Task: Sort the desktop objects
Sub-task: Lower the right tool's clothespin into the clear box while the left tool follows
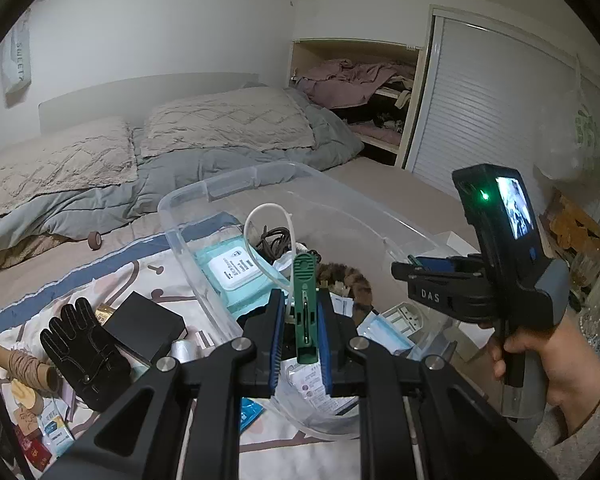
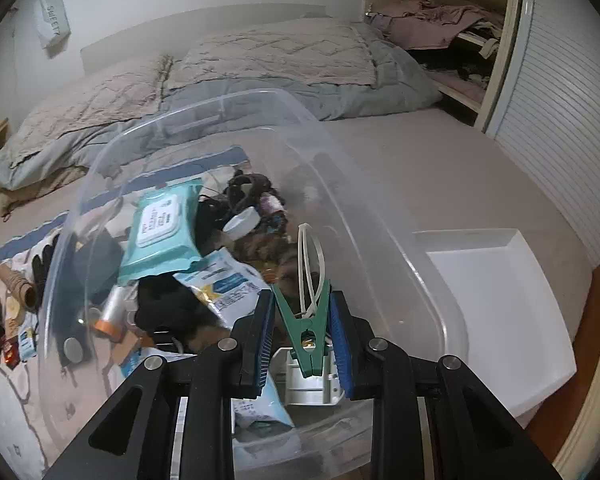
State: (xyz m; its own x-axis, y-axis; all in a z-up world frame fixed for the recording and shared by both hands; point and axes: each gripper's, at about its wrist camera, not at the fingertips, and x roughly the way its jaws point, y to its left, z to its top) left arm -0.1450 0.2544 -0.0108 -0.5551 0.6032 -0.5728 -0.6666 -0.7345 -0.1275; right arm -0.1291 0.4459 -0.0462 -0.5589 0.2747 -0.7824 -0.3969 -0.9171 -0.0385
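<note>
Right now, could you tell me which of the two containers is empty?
The white tray beside the clear bin: it is bare, the bin is cluttered.

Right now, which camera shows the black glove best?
The left wrist view: the black glove lies whole, fingers spread, beside the clear bin. The right wrist view catches only a dark bit of it at the left edge, past the bin's wall.

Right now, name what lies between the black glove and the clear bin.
A black box separates black glove from clear bin, in the left wrist view.
</note>
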